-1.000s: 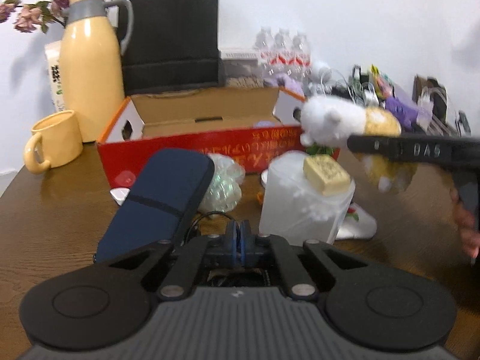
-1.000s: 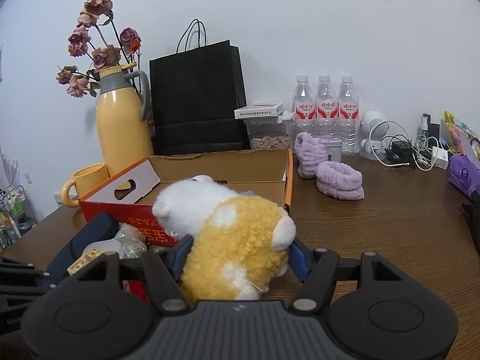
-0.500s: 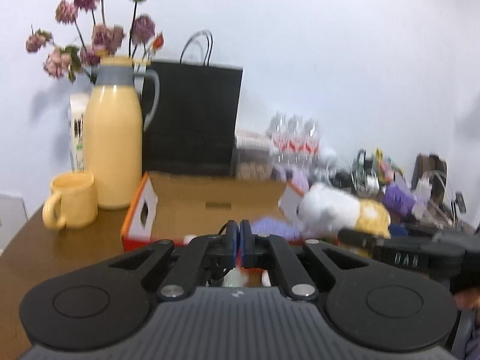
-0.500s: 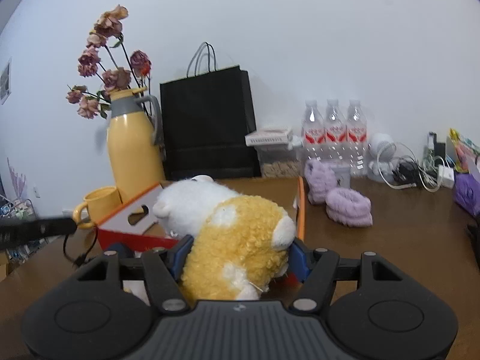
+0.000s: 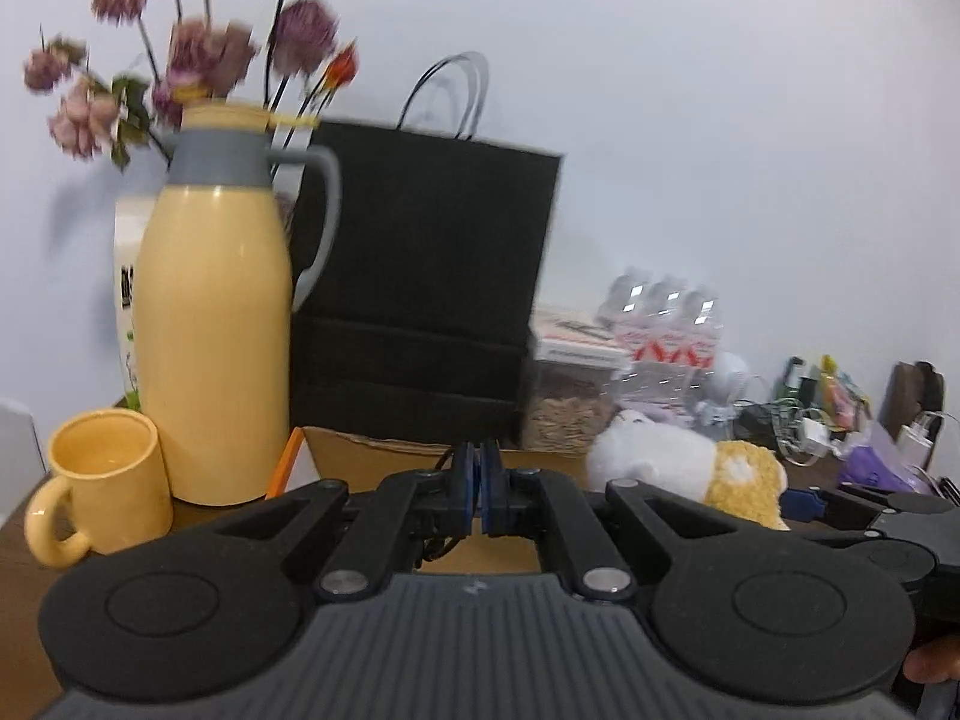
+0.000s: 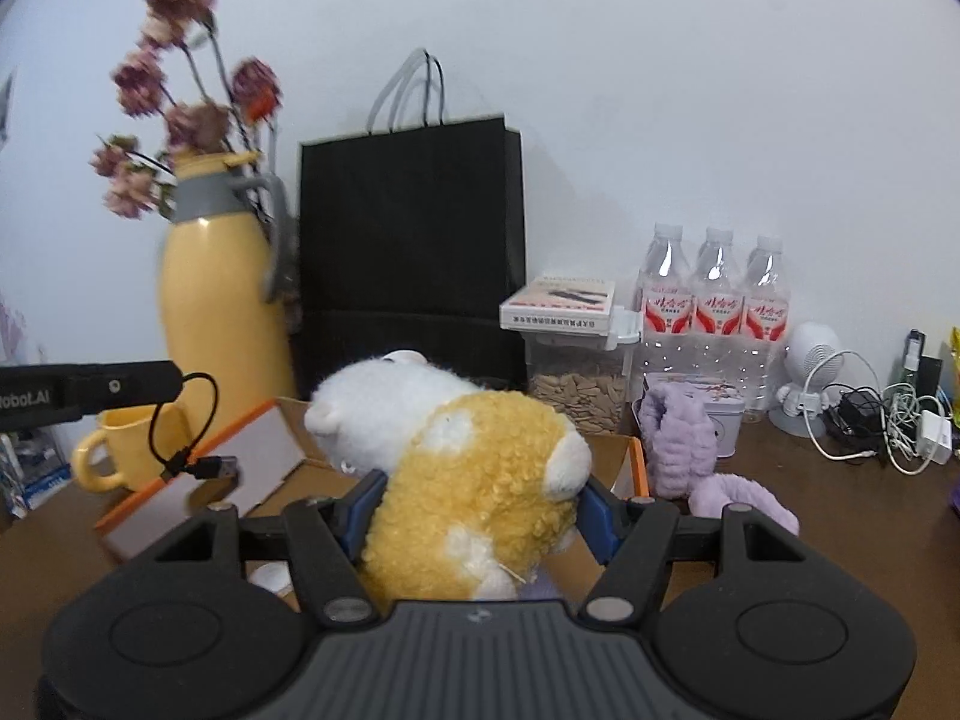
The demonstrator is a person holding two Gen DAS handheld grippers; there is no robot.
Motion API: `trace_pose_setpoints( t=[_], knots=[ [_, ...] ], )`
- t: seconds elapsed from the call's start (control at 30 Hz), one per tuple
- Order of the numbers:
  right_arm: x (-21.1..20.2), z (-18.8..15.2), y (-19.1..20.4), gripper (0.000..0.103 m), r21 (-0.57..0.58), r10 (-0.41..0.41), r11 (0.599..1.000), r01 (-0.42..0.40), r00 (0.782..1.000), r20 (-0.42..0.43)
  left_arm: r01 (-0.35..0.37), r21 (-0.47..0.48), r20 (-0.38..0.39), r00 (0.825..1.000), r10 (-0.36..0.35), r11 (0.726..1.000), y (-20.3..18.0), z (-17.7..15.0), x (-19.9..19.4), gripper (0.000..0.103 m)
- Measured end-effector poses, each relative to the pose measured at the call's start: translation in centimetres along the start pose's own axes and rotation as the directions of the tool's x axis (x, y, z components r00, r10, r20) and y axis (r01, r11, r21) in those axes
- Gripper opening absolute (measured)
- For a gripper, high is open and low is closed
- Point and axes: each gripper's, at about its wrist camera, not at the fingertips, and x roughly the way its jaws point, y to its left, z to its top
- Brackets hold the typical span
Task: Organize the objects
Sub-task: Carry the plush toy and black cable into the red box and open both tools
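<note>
A: White wall point(image 6: 660, 90) behind, brown tabletop point(image 6: 840, 516) under everything. Right gripper point(image 6: 474, 504) first?

B: Clamped on the plush toy point(image 6: 474, 468), white head, yellow curly body. Blue pads press its two sides, jaws held fairly wide by its bulk. Toy is off the tabletop, over the open cardboard box point(image 6: 252, 468) just ahead of and below the gripper.

A: Left gripper point(image 5: 479, 495)?

B: Fully closed, blue pads meet. Thin black cable point(image 6: 180, 420) pinched there; in the right wrist view it loops down from the left gripper's tip and ends in a plug hanging over the box's left flap.

A: Plush from the left wrist view?

B: Ahead and right of the left gripper, plush toy point(image 5: 678, 462) at the box's far right edge, the right gripper's black body behind it.

A: Background, relative to the right gripper?

B: Straight ahead past the box: black paper bag point(image 6: 414, 252). Ahead-left: yellow thermos jug point(image 6: 216, 312) with dried flowers point(image 6: 180, 96), blurred. Yellow mug point(image 6: 126, 450) beside the jug, nearer.

A: Ahead-right?

B: Clear container of seeds point(image 6: 576, 384) with a small flat box on its lid, then three water bottles point(image 6: 714, 312). Purple fuzzy items point(image 6: 684, 444) on the tabletop beside the box's right wall. Far right: small white fan point(image 6: 810, 372) and tangled chargers point(image 6: 888, 420).

A: Anything inside the box?

B: Small white item near the right gripper's left finger, can't identify. Rest is hidden by the gripper.
</note>
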Motion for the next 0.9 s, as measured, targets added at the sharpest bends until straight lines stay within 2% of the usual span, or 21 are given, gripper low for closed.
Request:
trace_pose_setpoints(
  t=[0.23, 0.37, 0.43, 0.47, 0.5, 0.53, 0.57, 0.6, 0.67, 0.9],
  knots=[
    [6.7, 0.2, -1.2, 0.064, -0.018, -0.028, 0.999, 0.026, 0.994, -0.107, -0.015, -0.013, -0.089, 0.996, 0.014, 1.000, 2.4, 0.4, 5.9, 0.003],
    [8.5, -0.2, -1.7, 0.065, -0.031, -0.043, 0.999, 0.039, 0.988, -0.150, -0.033, -0.002, -0.130, 0.991, 0.032, 0.999, 2.9, 0.0, 7.9, 0.003],
    [8.6, -0.3, -1.8, 0.067, -0.035, -0.046, 0.999, 0.041, 0.984, -0.172, -0.051, 0.004, -0.144, 0.988, 0.052, 0.999, 3.1, -0.2, 8.6, 0.008],
    [8.5, -0.3, -1.8, 0.070, -0.036, -0.045, 0.999, 0.039, 0.983, -0.177, -0.063, 0.011, -0.151, 0.986, 0.064, 0.998, 3.1, -0.4, 8.8, 0.025],
    [8.3, -0.3, -1.7, 0.072, -0.040, -0.047, 0.998, 0.040, 0.983, -0.178, -0.068, 0.011, -0.153, 0.986, 0.069, 0.998, 3.1, -0.4, 8.9, 0.056],
    [8.1, -0.3, -1.6, 0.073, -0.041, -0.054, 0.998, 0.048, 0.982, -0.179, -0.074, 0.010, -0.145, 0.987, 0.075, 0.997, 3.0, -0.5, 8.7, 0.074],
    [7.9, -0.1, -1.6, 0.083, -0.038, -0.056, 0.998, 0.050, 0.982, -0.179, -0.081, 0.013, -0.130, 0.988, 0.082, 0.997, 2.9, -0.5, 8.5, 0.101],
    [7.6, -0.1, -1.6, 0.094, -0.034, -0.049, 0.998, 0.044, 0.984, -0.171, -0.092, 0.022, -0.105, 0.990, 0.093, 0.996, 2.7, -0.6, 8.1, 0.103],
    [7.2, 0.1, -1.6, 0.100, -0.022, -0.034, 0.999, 0.031, 0.987, -0.154, -0.117, 0.044, -0.065, 0.991, 0.120, 0.992, 2.3, -0.6, 7.5, 0.103],
    [5.9, 0.5, -1.1, 0.102, -0.030, -0.040, 0.999, 0.036, 0.993, -0.111, -0.131, 0.060, -0.052, 0.990, 0.134, 0.990, 1.6, -0.2, 6.7, 0.103]
  ],
)
